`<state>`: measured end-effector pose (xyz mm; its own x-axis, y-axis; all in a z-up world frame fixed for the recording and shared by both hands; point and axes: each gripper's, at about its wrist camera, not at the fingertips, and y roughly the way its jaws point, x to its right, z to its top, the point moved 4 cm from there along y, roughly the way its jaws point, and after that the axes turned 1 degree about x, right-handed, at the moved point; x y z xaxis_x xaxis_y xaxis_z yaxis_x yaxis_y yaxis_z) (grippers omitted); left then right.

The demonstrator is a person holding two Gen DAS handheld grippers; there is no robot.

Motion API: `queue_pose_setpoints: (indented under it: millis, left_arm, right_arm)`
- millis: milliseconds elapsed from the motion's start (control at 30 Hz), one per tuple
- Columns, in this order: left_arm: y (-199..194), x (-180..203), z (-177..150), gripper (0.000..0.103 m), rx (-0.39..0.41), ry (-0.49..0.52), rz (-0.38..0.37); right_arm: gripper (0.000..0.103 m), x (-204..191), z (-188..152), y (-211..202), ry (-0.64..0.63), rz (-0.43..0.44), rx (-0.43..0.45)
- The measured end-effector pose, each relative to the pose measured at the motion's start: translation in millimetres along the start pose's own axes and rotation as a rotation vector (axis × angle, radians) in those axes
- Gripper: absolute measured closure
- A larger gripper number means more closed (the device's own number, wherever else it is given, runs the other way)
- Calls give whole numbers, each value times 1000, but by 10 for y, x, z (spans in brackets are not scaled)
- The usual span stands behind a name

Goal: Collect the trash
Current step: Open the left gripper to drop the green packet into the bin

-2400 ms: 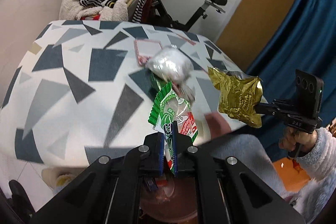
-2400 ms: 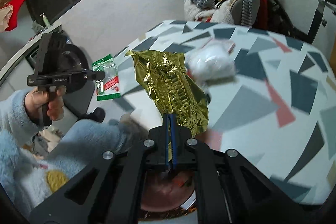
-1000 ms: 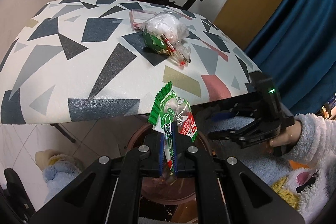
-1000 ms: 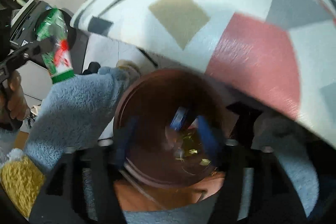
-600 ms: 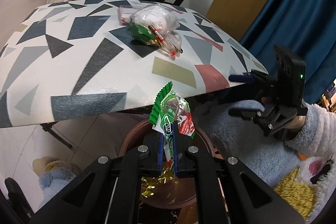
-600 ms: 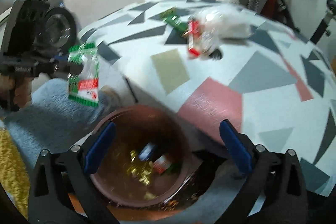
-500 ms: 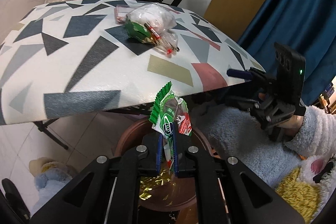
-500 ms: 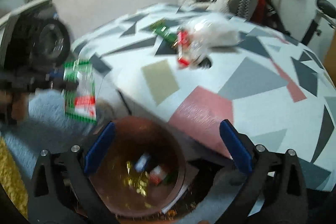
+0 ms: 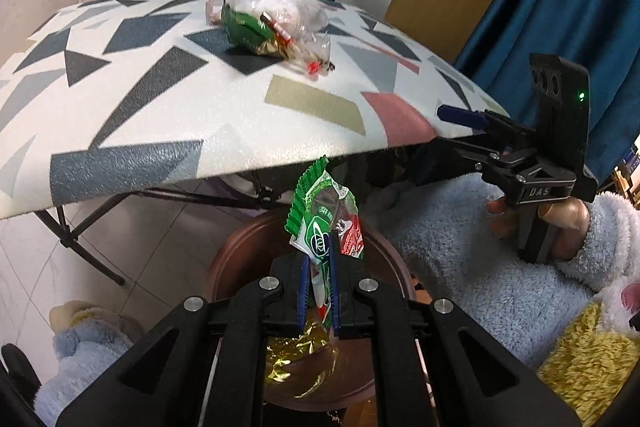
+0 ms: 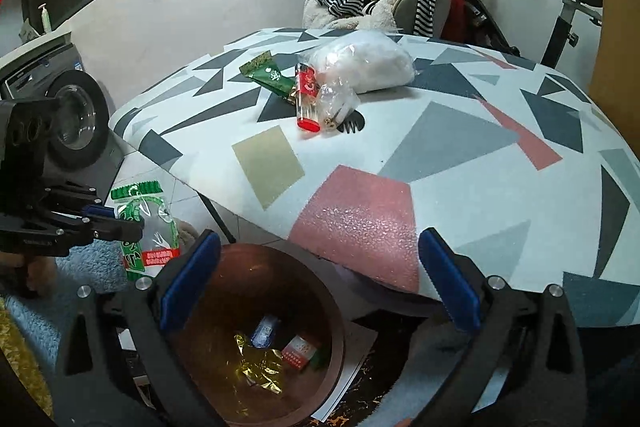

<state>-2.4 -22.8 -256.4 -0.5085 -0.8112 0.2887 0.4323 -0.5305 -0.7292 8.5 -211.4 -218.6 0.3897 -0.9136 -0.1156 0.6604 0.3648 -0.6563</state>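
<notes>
Below the patterned table [image 10: 460,163], the brown bin [image 10: 332,311] now held the gold wrapper [image 10: 256,371] that the right gripper [image 10: 316,279], since spread wide and empty, had dropped, while the left gripper [image 9: 319,283] still pinched the green wrapper [image 9: 324,223] over the bin at lower centre, next to go.

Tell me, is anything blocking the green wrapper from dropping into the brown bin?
Nothing visible is. The left gripper holds the green wrapper right above the brown bin, whose mouth is open. Only a gold wrapper and small packets lie at the bottom.
</notes>
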Motion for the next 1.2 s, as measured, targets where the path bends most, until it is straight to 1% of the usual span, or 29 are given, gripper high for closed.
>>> queue_pose_setpoints:
  millis: [133,200,233,267,300,333,400,433,767,1000,1200]
  left_arm:
    - [28,-17,-16,95,-10,-1,-2]
    - [41,-28,-27,92,-16,-6,-3]
    - [56,-26,-32,84,-23,-9,-6]
    - [74,-31,-38,51,-32,-12,-3]
    - [94,-38,-43,35,-36,-14,9]
    - [98,-39,-42,22,-32,-13,19]
    - [96,-44,-34,16,-28,-14,23]
    - [97,-50,-33,7,-27,-13,34]
    - [55,-201,5,6,3,-65,102]
    - [-36,-340,38,6,57,-117,161]
    - [-99,-389,61,6,90,-132,196]
  right_arm:
    - [6,-64,-28,74,-28,-6,-28]
    - [6,-88,-41,88,-39,-5,-34]
    - [6,-113,-48,96,-51,-6,-39]
    - [6,-124,-53,97,-56,-6,-40]
    - [6,-135,-58,98,-61,-6,-41]
    - [6,-144,-63,93,-66,-9,-40]
    - [6,-136,-66,83,-62,-10,-37]
    - [6,-127,-65,80,-58,-10,-36]
    - [6,-43,-60,52,-21,-10,-29]
    - [6,-28,-52,22,-18,-10,-19]
    - [6,3,-44,7,-5,-17,-14]
